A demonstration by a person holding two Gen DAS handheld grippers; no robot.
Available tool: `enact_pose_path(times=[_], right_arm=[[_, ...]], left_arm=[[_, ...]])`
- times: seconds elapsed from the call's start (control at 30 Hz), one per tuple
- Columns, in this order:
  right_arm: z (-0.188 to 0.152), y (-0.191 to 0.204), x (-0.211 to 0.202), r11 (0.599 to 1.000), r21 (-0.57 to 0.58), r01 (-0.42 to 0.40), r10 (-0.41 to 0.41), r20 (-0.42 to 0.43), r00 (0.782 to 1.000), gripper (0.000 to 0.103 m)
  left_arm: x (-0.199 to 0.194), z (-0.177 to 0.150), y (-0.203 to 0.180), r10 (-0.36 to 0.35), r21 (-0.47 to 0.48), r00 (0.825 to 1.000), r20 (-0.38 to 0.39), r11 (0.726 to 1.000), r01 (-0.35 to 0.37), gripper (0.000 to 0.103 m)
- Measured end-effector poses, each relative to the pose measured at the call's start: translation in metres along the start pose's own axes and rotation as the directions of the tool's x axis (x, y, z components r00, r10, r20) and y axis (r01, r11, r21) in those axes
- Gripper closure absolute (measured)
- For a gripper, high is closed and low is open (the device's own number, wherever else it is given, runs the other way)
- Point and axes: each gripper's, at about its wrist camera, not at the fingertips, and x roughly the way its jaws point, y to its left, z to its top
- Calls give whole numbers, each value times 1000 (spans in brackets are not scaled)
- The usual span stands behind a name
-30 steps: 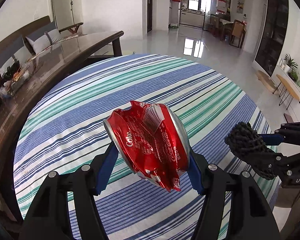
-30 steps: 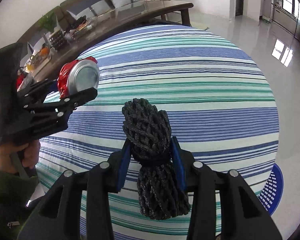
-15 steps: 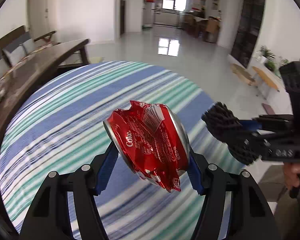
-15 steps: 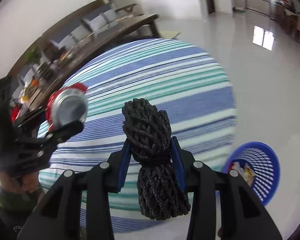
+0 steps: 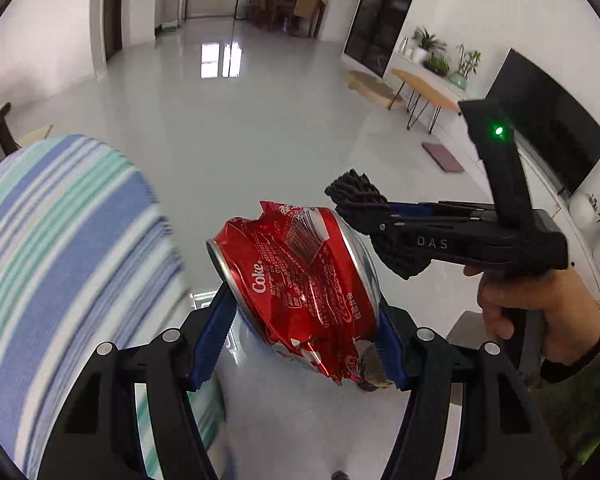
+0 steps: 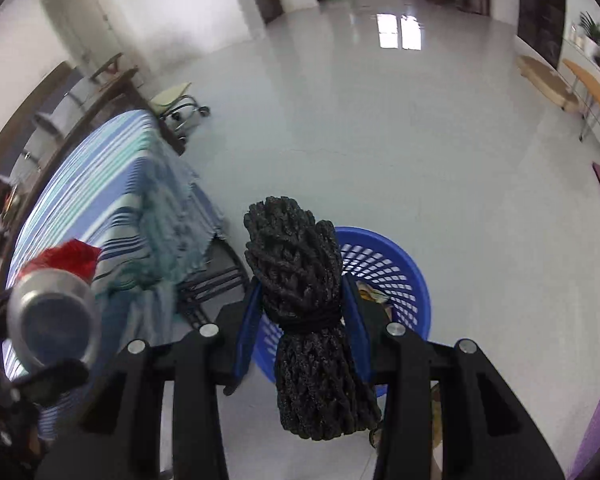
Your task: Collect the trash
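Trash in transit: we see the crushed red aluminium Coke can [image 5: 300, 280], creased and torn at its lower edge, clamped end to end between the blue pads of the left gripper [image 5: 300, 344]. Just beside it, the right gripper [image 6: 304, 320] pinches a tied bundle of black braided cord [image 6: 308, 320] at its waist. Since a second ago both loads have swung off the blue-and-green striped tablecloth [image 6: 100, 200], past its corner, and out over the pale floor. We now find the cord directly above the blue perforated plastic basket [image 6: 400, 264], already holding scraps; release appears imminent.
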Motion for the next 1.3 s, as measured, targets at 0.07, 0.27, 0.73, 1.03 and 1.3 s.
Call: enact_pose_path(times=[0.07,0.27,0.73,1.03,1.3], right_arm=[[1,-12,14,999,32,7,-7,-2,1000,64],[-6,-54,57,988,156,-17,19,-12,1000,64],[-12,-96,35,954,299,26,-61,108,992,5],[-50,-35,-79,983,128,135,-158,189,969,5],[-100,-17,-125,984,167,65,-112,286,952,5]], left_arm=[[32,3,-7,3,-6,1000,-27,1000,-3,39],[119,5,-9,-8,-40,993,-114,999,4,38],[118,6,-12,78,-39,997,-1,996,-78,7],[8,-15,-61,130,73,986,105,988,-138,5],[-40,-46,-84,260,69,937,234,957,-283,5]])
